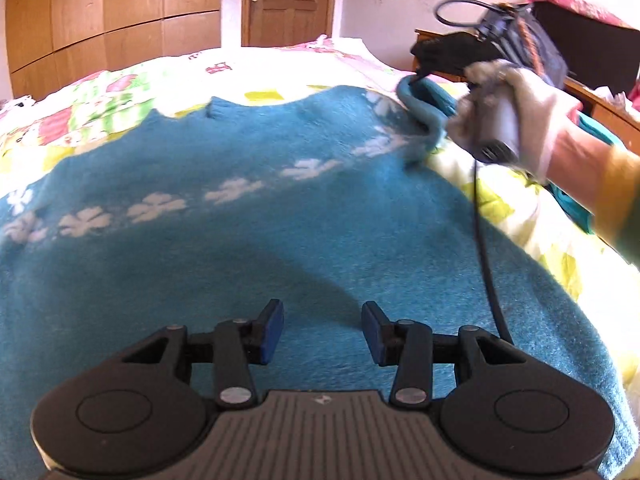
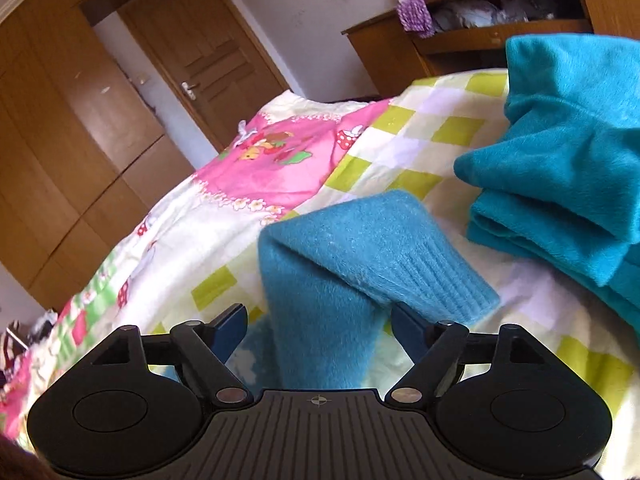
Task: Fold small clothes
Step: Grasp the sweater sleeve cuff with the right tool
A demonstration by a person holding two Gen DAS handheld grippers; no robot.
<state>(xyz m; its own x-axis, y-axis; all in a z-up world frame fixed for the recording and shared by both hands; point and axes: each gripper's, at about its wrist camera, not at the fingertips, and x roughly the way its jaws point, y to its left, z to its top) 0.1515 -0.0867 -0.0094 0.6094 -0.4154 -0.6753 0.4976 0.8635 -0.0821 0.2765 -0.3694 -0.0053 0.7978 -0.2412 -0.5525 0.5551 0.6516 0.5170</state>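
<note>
A teal sweater (image 1: 224, 248) with a band of white flowers lies spread flat on the bed (image 1: 120, 92), whose cover is a pink, green and white patchwork; the sweater is the landmark here. The left tongs (image 1: 322, 330) hover over the sweater's near body, jaws parted with only flat knit showing between the blue pads, gripping nothing. At the sweater's far right edge one sleeve (image 2: 360, 248) is bunched and doubled over, its ribbed cuff pointing away from the body. The right tongs (image 2: 320, 334) sit at that sleeve, jaws spread wide with the sleeve lying loose between them and the pads off the cloth, so released. A gloved hand (image 1: 516, 120) carries those tongs, a black cable hanging from them across the sweater's right edge. Beyond the sleeve, a stack of folded teal clothes (image 2: 568, 168) rests near the bed's edge. Left of the sweater and past its collar, bare bedcover stretches open toward the wooden wardrobe (image 1: 100, 20) and door (image 1: 288, 0).
</note>
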